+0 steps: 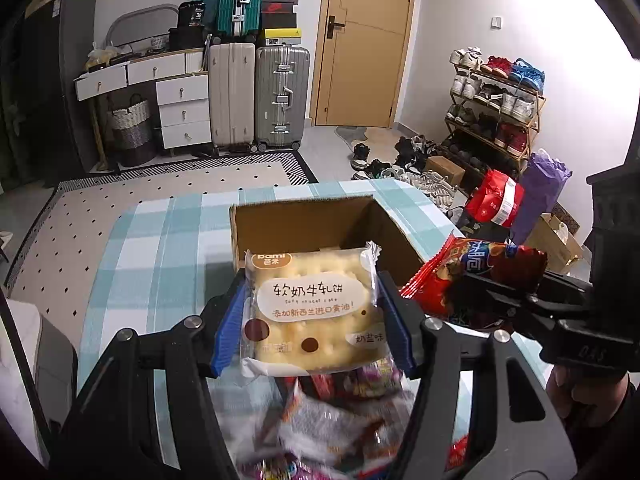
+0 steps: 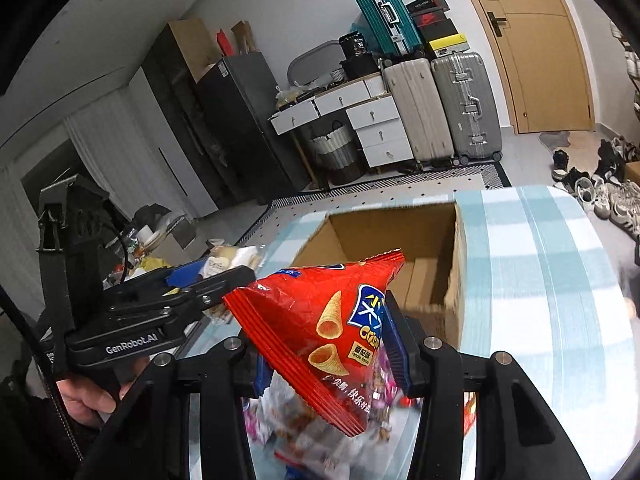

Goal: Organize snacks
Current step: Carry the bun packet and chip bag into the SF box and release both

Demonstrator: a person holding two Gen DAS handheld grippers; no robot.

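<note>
A biscuit packet [image 1: 316, 312] is clamped in the left gripper [image 1: 312, 320], a red crisp bag [image 2: 324, 336] in the right gripper [image 2: 328, 356]; the open cardboard box [image 1: 320, 224] is seen at twelve o'clock.

Even indoor light, fisheye-bent dark corners, motion blur low in both views.

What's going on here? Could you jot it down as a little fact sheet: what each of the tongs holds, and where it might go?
left tongs: shut on the nougat cracker pack
right tongs: shut on the red crisps bag
cardboard box: open, on the checked tablecloth
loose snacks: piled beneath both tongs
likely next: drop both packs in the box
</note>
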